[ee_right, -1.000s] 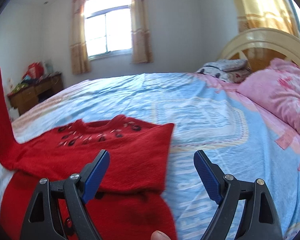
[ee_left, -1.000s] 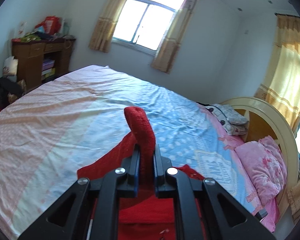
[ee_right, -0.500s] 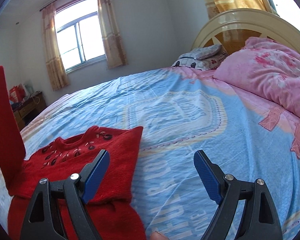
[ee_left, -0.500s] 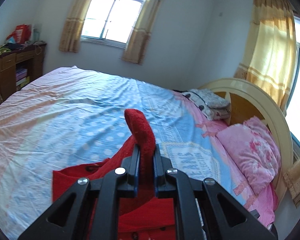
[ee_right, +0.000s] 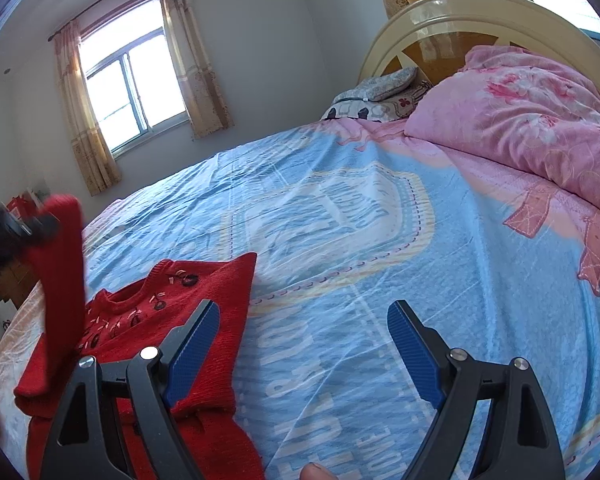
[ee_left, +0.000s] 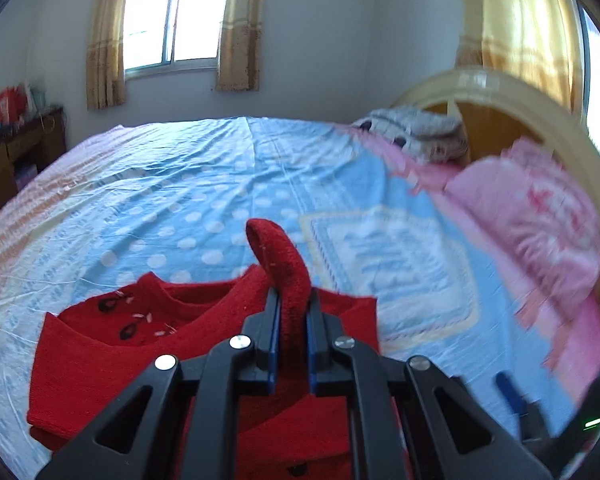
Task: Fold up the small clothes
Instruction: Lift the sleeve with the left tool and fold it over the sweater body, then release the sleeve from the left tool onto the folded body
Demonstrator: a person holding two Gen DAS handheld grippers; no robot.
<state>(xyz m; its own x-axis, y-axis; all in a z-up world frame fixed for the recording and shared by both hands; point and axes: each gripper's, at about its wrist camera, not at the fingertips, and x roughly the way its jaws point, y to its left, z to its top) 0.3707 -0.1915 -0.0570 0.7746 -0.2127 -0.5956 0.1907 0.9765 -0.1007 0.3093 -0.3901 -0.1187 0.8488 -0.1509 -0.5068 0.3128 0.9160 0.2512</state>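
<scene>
The left gripper [ee_left: 292,316] pinches a sleeve [ee_left: 282,264] of the red sweater [ee_left: 112,360], its jaws pressed onto the knit; the cuff curls up and forward past the fingertips. Below and to the left of that gripper the sweater lies flat on the bed [ee_left: 204,184], neckline away from it, with dark bead-like trim on the chest. Low at its right edge a blurred blue-padded tip shows, probably the other gripper.

The right gripper [ee_right: 304,344] is spread wide and holds nothing. The sweater lies under and ahead of its left finger [ee_right: 192,340], while its right finger hangs over bare sheet. Up at its far left the raised sleeve stands upright from the sweater, caught in the dark, blurred left gripper.

The sheet ahead of the right gripper is light blue with a shield-shaped emblem [ee_right: 332,216] carrying lettering, and larger pale letters run across the cloth between the fingers; none of it is sharp enough to read.

Ahead and to the right of both grippers are a pink floral pillow [ee_right: 532,120], a grey folded bundle [ee_right: 380,96] and a cream arched headboard [ee_right: 480,12]. Straight ahead is a curtained window [ee_right: 132,88]. Far to the left of the left gripper stands a wooden desk [ee_left: 4,160] with red bags on top.
</scene>
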